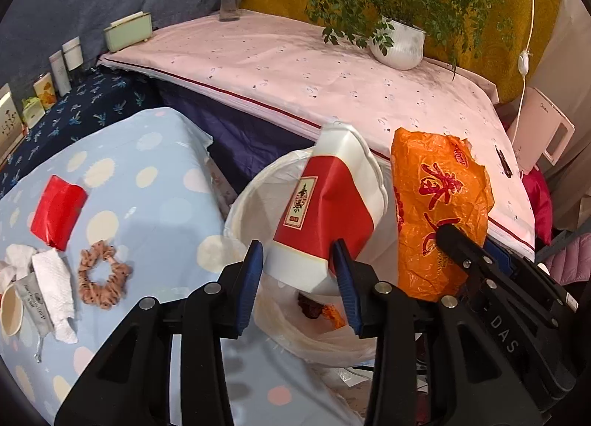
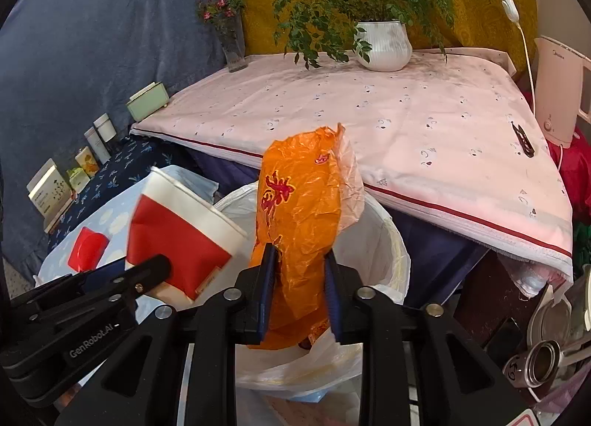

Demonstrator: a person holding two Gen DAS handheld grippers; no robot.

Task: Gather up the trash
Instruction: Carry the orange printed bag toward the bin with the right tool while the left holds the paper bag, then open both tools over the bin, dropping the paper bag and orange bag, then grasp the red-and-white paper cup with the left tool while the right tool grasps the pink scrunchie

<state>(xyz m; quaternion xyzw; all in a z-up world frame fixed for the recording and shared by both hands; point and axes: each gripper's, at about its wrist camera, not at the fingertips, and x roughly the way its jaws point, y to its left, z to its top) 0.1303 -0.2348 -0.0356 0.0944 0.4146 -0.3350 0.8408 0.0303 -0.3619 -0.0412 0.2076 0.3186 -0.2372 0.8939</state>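
Both tongs were held over the white-lined bin (image 1: 258, 182), each gripping one piece of trash. Between the blue pads of the left tongs (image 1: 300, 271) a red and white paper cup (image 1: 325, 204) was clamped by its base, tilted, with its mouth pointing away. The right tongs (image 2: 300, 289) were closed on a crumpled orange plastic bag (image 2: 299, 211) that stood up between the fingers, its lower end hanging into the bin. Cup and bag were held side by side, close but apart.

On the dotted blue bench (image 1: 147, 204) to the left, one red packet (image 1: 57, 215), one brown scrunchie (image 1: 105, 274), one folded white tissue (image 1: 55, 285), one small tube (image 1: 35, 302) and one further paper cup (image 1: 11, 309) were counted. Some reddish scraps were seen inside the bin, too indistinct to count.
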